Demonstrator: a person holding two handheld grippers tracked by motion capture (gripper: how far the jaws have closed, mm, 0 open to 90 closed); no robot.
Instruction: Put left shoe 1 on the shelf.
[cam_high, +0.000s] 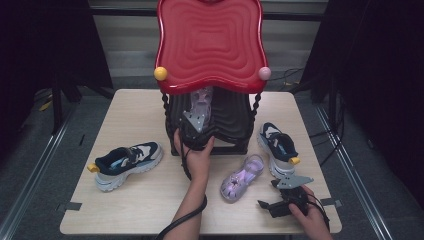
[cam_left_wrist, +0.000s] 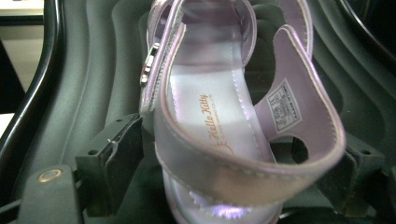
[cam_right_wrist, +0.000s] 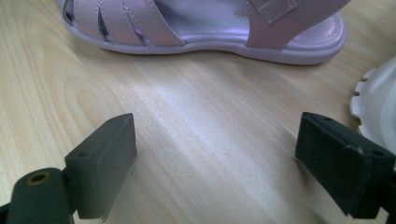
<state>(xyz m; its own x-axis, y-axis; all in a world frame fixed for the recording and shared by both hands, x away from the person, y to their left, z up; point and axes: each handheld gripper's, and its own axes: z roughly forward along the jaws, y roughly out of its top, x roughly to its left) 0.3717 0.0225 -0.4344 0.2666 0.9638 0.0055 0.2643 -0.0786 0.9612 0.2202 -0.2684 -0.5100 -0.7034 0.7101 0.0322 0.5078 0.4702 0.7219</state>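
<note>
High view: left gripper (cam_high: 196, 131) is reached into the lower black shelf (cam_high: 231, 120) of the red-topped rack (cam_high: 210, 42) at the far middle of the table (cam_high: 125, 210), with one lilac sandal (cam_high: 201, 102) in front of it on that shelf. Left gripper view: sandal's heel (cam_left_wrist: 243, 177) sits between the jaws, which stand wide with gaps on both sides, pads not pressing. Reads as the release step: sandal placed on the shelf, grip let go. Right gripper (cam_high: 281, 199) rests near right on the table, jaws wide, nothing between them; the matching sandal (cam_high: 242, 177) lies just beyond it. Blue sneaker (cam_high: 127, 164) at left, another sneaker (cam_high: 278, 148) at right. Next, I'd guess: back the left gripper straight out without nudging the heel, then pick up the second sandal.
</note>
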